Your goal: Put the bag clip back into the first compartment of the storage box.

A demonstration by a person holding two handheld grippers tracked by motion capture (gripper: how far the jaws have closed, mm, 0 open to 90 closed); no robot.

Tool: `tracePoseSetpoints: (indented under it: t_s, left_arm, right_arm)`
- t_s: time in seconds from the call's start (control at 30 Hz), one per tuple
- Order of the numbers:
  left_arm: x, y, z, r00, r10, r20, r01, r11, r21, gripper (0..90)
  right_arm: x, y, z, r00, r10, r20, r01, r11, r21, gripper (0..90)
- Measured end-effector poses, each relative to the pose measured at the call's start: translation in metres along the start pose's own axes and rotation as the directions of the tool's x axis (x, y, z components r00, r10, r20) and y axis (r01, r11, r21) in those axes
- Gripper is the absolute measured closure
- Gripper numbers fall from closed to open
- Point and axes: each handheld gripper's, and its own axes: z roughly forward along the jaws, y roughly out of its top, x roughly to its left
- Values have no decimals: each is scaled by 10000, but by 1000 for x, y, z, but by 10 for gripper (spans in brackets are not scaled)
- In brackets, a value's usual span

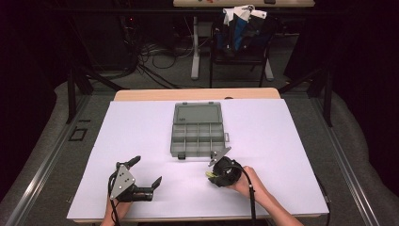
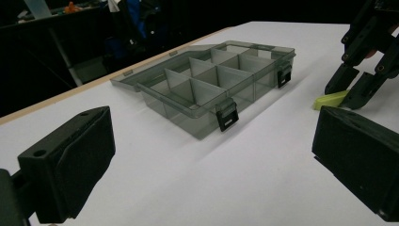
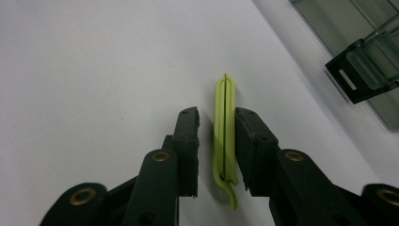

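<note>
A thin yellow-green plastic piece [image 3: 225, 132] lies on edge on the white table sheet [image 1: 141, 132], just in front of an open grey compartment box [image 1: 173, 141]. My right gripper [image 3: 216, 114] straddles the piece. Its right pad touches it, while a narrow gap shows at the left pad. In the high view the right gripper [image 1: 210, 175] sits near the box's front right corner with the piece [image 1: 208, 174] at its tips. My left gripper [image 1: 145, 171] rests at the front left, open wide with nothing between its jaws. In the left gripper view the box [image 2: 207, 101] stands ahead, with the right gripper [image 2: 349, 89] over the piece [image 2: 331, 100].
The box's lid [image 1: 197, 113] lies folded back toward the far edge, and its black latches [image 2: 227, 115] face me. The compartments look empty. A wooden table edge [image 1: 197, 94] runs behind the sheet. A chair with clothes [image 1: 242, 28] stands farther back.
</note>
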Motion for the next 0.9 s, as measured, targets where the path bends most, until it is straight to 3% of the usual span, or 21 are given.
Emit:
tracePoseSetpoints:
  t_s: [0.23,0.63,0.9]
  left_arm:
    - [2,-1,-1,10000,-45,-43,46,10000,48,0]
    - [4,-1,-3,9999,-86,-96,86,10000,-1,0]
    - [1,-1,0,10000,-32,84,31,9999,117,0]
  right_arm:
    - [-2,0,0,10000,81,-43,-82,10000,-40,795]
    - [-1,0,-2,9999,127,10,-127,9997,-213,803]
    - [-2,-1,-5,9999,151,-24,-152,9988,-468,805]
